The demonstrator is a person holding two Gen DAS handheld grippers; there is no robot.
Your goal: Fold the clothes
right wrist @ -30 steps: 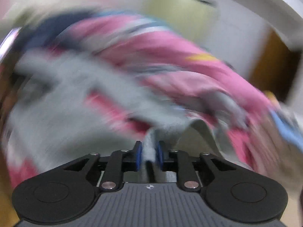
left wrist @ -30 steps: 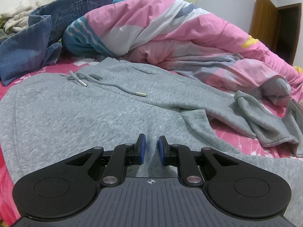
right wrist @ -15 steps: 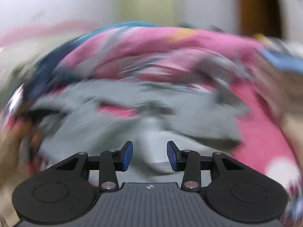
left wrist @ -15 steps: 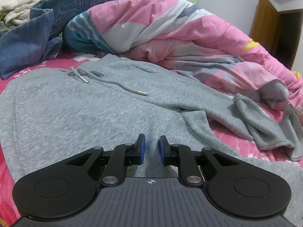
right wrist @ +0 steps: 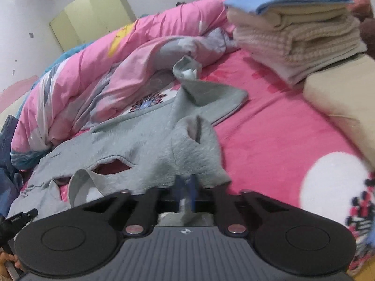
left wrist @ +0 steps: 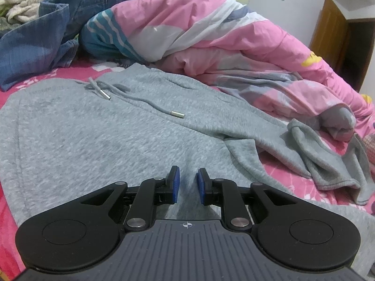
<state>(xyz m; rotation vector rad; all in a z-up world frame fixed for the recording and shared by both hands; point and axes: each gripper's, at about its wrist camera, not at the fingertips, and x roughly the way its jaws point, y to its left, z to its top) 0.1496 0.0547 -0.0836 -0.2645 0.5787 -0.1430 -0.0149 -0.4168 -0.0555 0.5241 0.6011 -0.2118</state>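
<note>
You are pinching a sweatpants leg in the right gripper; left gripper is hovering narrow, empty. Thin bite risks slipping.

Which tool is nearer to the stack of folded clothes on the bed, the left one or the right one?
Right. The right tool, shut on the grey sweatpants, has the stack of folded clothes just ahead to its right. The left tool is over the sweatpants' waist end; the stack is outside its view.
</note>
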